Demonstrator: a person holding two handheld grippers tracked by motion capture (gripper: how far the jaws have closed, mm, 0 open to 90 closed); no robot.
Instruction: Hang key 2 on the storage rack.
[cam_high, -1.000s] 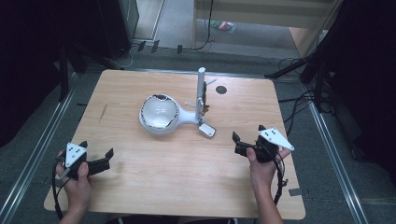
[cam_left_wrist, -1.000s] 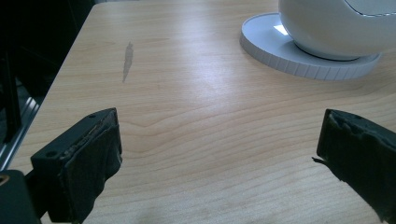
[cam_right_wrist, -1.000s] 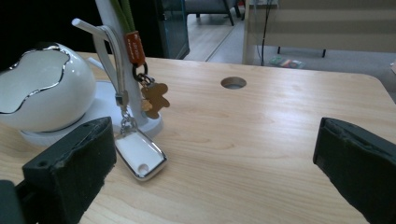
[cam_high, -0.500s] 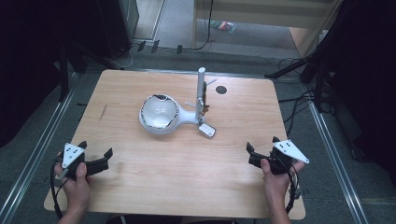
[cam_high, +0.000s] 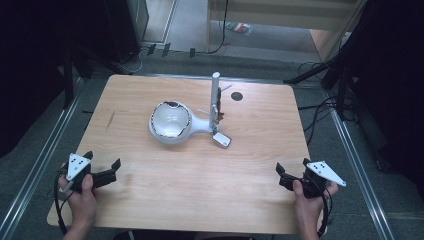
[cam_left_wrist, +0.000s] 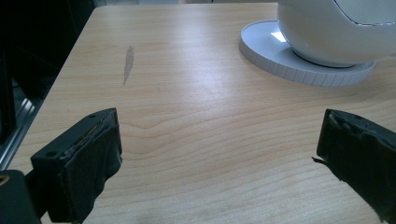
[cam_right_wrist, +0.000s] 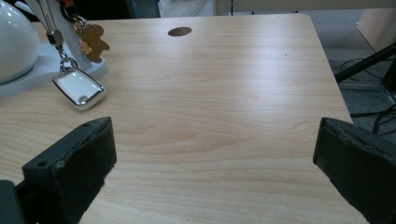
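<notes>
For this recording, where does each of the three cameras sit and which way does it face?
High view: above the person's side, looking forward and down on the wooden table; shows both hands, left gripper and right gripper.
Left gripper view: low on the left gripper, facing the white bowl stand; open jaws show.
Right gripper view: low on the right gripper, facing the keychain tag; open jaws show.
Shared: high and right gripper views both show the tag and table hole.
</notes>
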